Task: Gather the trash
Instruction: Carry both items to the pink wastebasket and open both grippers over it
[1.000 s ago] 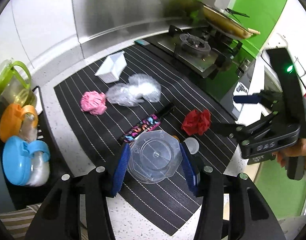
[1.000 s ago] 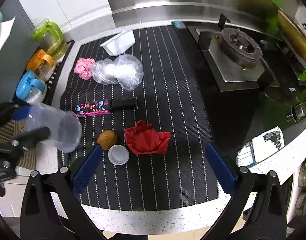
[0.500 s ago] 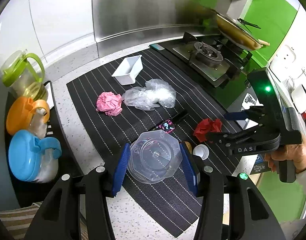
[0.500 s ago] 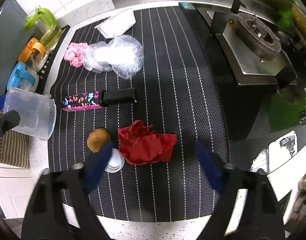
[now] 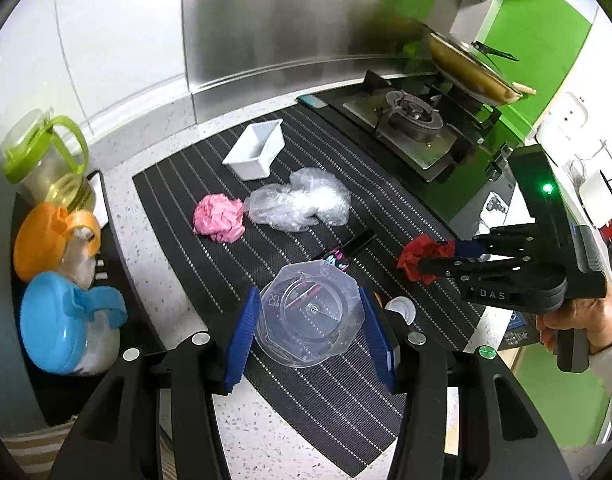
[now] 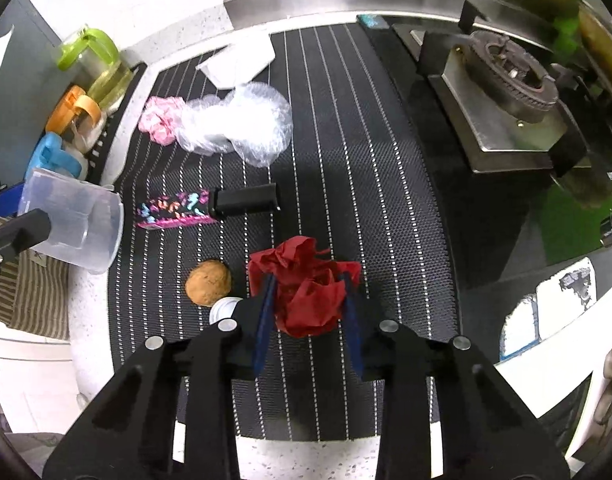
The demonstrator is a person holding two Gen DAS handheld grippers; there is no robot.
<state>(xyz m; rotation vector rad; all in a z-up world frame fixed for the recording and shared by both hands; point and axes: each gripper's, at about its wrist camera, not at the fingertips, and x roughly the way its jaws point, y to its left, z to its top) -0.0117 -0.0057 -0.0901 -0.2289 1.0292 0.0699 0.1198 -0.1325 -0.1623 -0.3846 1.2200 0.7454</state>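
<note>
My left gripper (image 5: 309,322) is shut on a clear plastic container (image 5: 307,320), mouth towards the camera, held above the striped mat (image 5: 178,200); it shows at the left of the right wrist view (image 6: 76,224). My right gripper (image 6: 307,292) has closed on a crumpled red paper (image 6: 309,280), also seen in the left wrist view (image 5: 421,256). On the mat lie a pink crumpled paper (image 6: 160,120), a clear plastic bag (image 6: 234,124), a colourful wrapper (image 6: 174,208), a brown round lump (image 6: 208,282) and a white cap (image 6: 222,310).
A white tub (image 5: 258,150) stands at the mat's far end. Green (image 5: 46,160), orange (image 5: 54,244) and blue (image 5: 62,324) lidded jars line the left. A gas stove (image 6: 505,80) and a pan (image 5: 469,68) sit to the right. The counter edge is near.
My right gripper moved down to the red paper and closed its jaws on it. My left gripper pulled back and up a little with the container.
</note>
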